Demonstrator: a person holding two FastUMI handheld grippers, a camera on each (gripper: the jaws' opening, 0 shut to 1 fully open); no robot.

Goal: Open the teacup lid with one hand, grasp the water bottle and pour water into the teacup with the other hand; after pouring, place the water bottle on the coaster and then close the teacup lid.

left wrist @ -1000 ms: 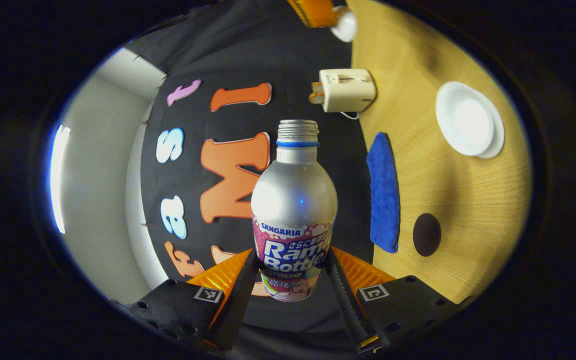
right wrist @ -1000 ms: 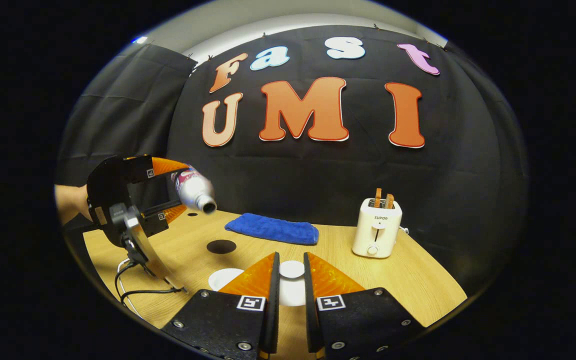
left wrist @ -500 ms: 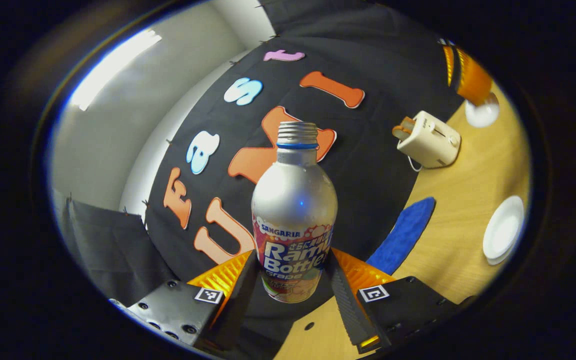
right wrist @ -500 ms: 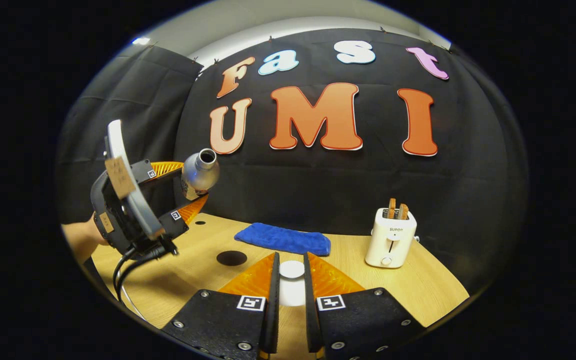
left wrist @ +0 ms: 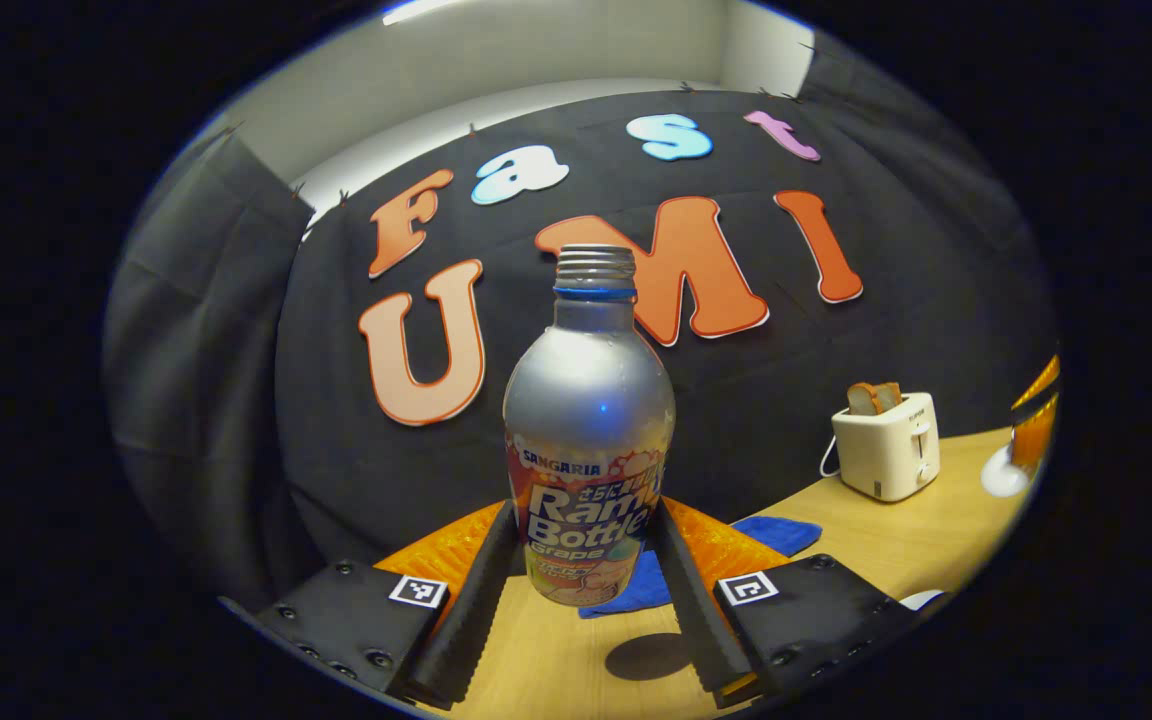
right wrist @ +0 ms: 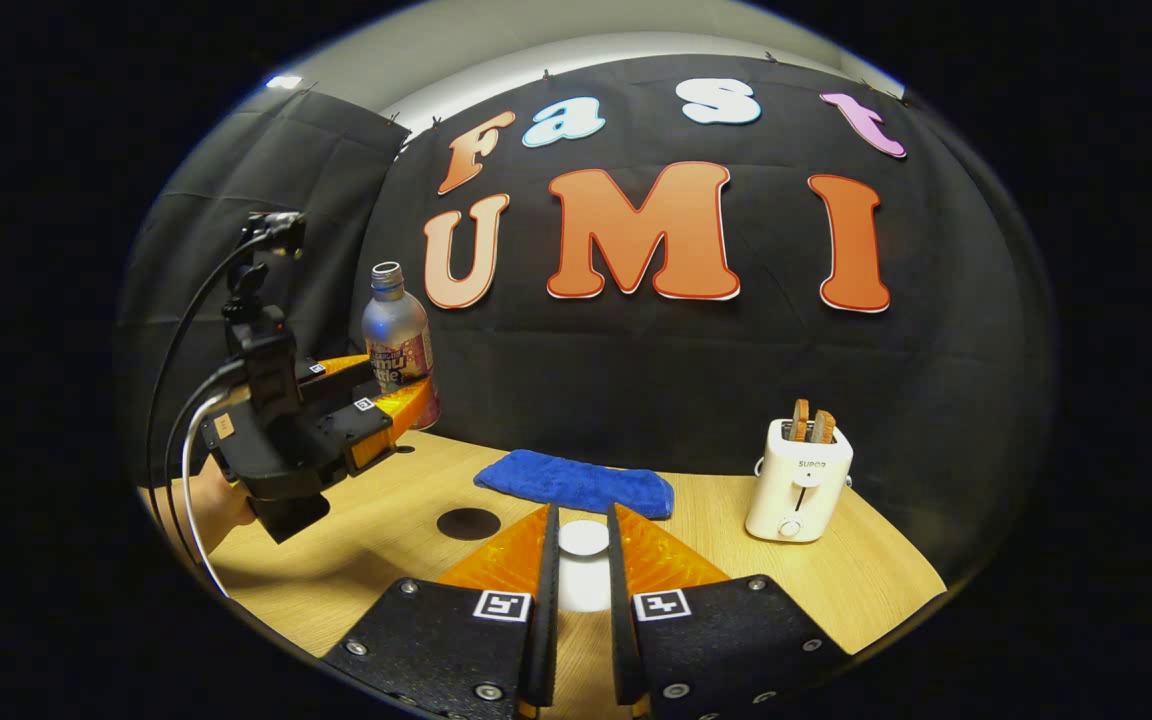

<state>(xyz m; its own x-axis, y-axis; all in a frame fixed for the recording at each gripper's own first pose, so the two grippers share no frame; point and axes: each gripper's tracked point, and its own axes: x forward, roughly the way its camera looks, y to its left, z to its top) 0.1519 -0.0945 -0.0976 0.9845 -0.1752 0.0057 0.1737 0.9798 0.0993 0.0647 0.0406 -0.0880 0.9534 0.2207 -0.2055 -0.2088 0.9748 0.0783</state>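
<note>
left gripper (right wrist: 406, 400) holds bottle (right wrist: 396, 335) upright above table (right wrist: 836, 580).

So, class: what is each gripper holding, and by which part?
The left gripper clamps the water bottle by its lower labelled body, upright. The right gripper grips the white teacup lid near its edge.

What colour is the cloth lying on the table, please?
The cloth is blue, clearest in the right gripper view.

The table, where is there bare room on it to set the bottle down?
Bare wood lies left of the dark coaster, under the bottle in the left gripper, and between the blue cloth and toaster. It is crowded around the right gripper, holding the lid.
</note>
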